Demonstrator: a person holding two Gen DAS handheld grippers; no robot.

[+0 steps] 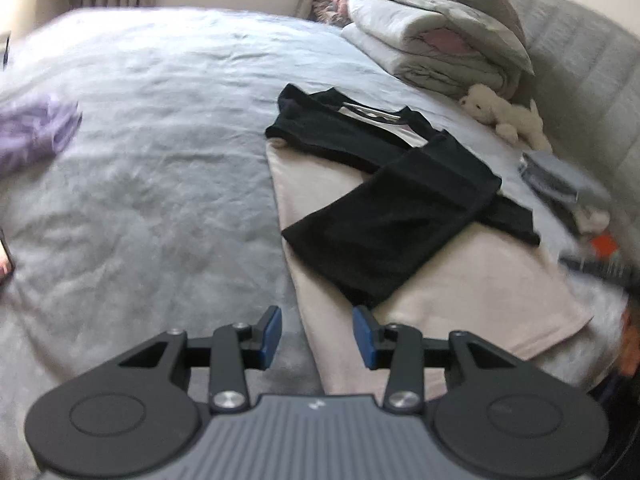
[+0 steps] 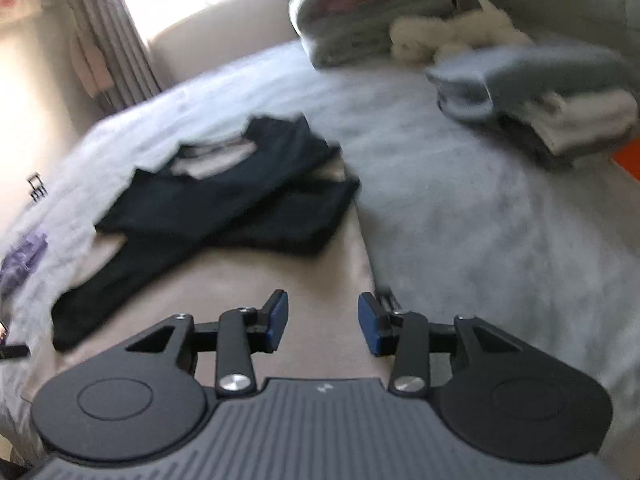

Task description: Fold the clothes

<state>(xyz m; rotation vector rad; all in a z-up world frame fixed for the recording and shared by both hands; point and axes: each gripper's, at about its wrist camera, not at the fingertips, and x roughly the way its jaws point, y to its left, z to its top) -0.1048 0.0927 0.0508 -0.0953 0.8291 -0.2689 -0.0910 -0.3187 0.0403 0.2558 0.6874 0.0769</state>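
Note:
A beige shirt with black sleeves and collar (image 1: 460, 292) lies flat on the grey bed, both black sleeves (image 1: 376, 232) folded across its body. It also shows in the right wrist view (image 2: 280, 280), sleeves (image 2: 208, 216) crossed. My left gripper (image 1: 317, 334) is open and empty, above the shirt's lower left edge. My right gripper (image 2: 323, 322) is open and empty, over the shirt's right edge near the hem. The right gripper appears blurred at the far right of the left wrist view (image 1: 600, 264).
The grey bedspread (image 1: 140, 200) covers the bed. Folded grey quilts (image 1: 440, 40) and a white plush toy (image 1: 508, 116) lie at the head. A stack of folded clothes (image 2: 536, 92) sits right of the shirt. A purple garment (image 1: 32, 132) lies far left.

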